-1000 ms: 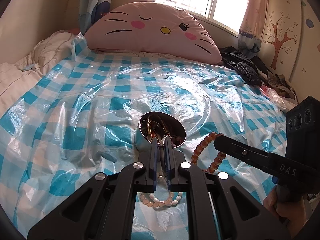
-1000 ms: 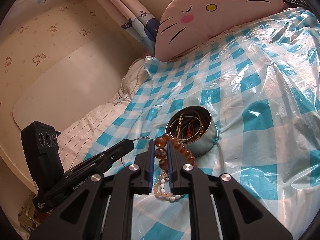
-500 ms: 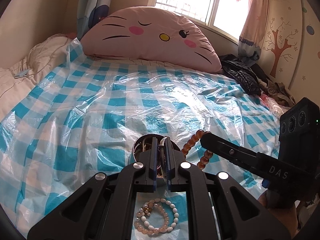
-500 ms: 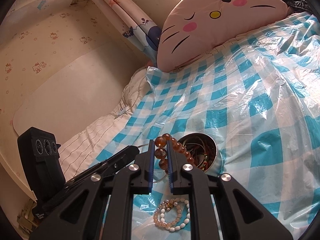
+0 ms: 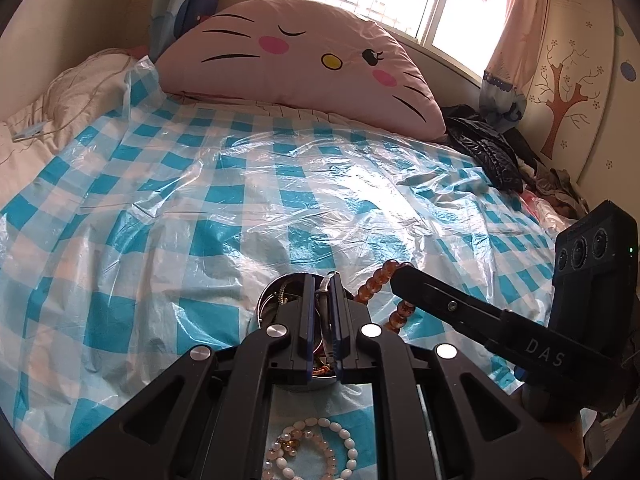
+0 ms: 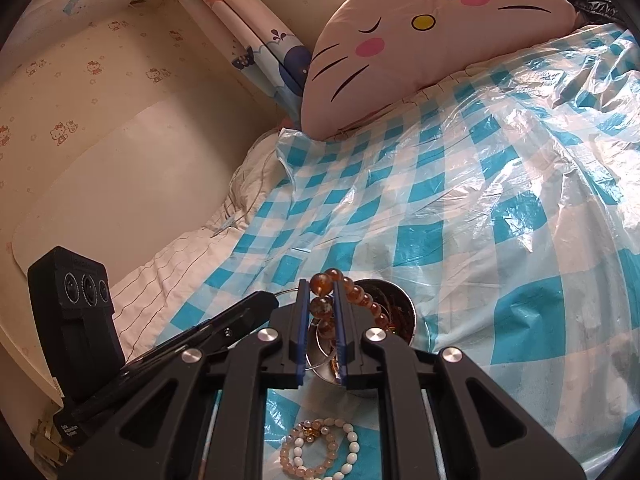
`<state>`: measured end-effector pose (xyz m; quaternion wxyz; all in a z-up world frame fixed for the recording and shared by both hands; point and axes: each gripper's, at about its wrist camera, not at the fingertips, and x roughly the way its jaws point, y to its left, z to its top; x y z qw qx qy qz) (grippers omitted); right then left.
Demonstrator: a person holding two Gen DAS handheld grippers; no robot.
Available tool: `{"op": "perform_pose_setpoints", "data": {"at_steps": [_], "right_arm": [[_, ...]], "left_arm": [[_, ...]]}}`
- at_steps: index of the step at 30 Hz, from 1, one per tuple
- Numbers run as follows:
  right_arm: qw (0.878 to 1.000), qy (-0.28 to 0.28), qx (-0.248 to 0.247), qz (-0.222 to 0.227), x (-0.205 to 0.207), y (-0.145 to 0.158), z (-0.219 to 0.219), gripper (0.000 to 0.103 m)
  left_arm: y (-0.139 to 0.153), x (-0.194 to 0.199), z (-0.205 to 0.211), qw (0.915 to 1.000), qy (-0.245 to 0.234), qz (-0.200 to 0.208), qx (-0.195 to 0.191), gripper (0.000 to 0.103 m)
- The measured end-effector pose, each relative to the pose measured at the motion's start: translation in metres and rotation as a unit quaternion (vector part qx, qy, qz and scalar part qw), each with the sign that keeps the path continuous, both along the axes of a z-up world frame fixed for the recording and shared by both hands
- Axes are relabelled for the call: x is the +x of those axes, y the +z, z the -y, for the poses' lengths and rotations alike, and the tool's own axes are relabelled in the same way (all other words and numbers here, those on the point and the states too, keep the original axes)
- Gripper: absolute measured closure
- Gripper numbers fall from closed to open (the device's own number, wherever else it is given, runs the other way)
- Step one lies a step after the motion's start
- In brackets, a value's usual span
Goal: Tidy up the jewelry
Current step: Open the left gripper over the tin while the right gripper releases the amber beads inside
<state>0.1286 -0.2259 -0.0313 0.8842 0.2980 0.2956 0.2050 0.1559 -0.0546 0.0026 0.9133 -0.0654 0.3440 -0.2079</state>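
Note:
A round metal tin [image 5: 269,301] [image 6: 407,307] with tangled jewelry inside stands on the checked plastic sheet, just under both sets of fingertips. My left gripper [image 5: 322,285] [image 6: 269,300] is shut on a thin silver bangle [image 5: 327,279] [image 6: 289,291] above the tin. Close beside it, my right gripper [image 6: 322,287] [image 5: 402,278] is shut on an amber bead bracelet [image 6: 321,305] [image 5: 374,286], which hangs in a loop toward the tin. White and peach bead bracelets [image 5: 316,450] [image 6: 320,450] lie on the sheet on the near side of the tin.
The blue-and-white checked plastic sheet [image 5: 224,208] covers the bed. A pink cat-face pillow [image 5: 304,60] leans at the far end under the window. Dark clothes [image 5: 486,152] are piled at the right edge. A rumpled white quilt [image 6: 176,264] lies along the wall side.
Both grippers have moved forward toward the pillow, carrying the bangle and the amber bracelet. The tin now sits under the fingertips, and the white bead bracelets show more fully below.

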Motion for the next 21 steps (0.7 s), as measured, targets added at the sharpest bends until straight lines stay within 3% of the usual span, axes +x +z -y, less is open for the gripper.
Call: {"op": "perform_pose_setpoints", "data": {"at_steps": [4,7,11,21], "right_arm": [[1.0,0.006,-0.016,-0.012,0.011,-0.005,-0.006,0.09],[0.998,0.026,-0.026,-0.043,0.028,-0.019,-0.017,0.09],[0.997,0.044,-0.033,-0.06,0.037,-0.029,-0.029,0.089],[0.996,0.051,-0.047,-0.06,0.038,-0.033,-0.039,0.084]], "left_arm": [[-0.015,0.016,0.01,0.9991,-0.017,-0.036,0.012,0.096],[-0.026,0.023,0.006,0.9981,0.007,-0.059,0.016,0.094],[-0.018,0.017,-0.008,0.9983,0.038,-0.031,0.029,0.089],[-0.02,0.016,-0.032,0.996,0.078,-0.041,0.016,0.075]]}}
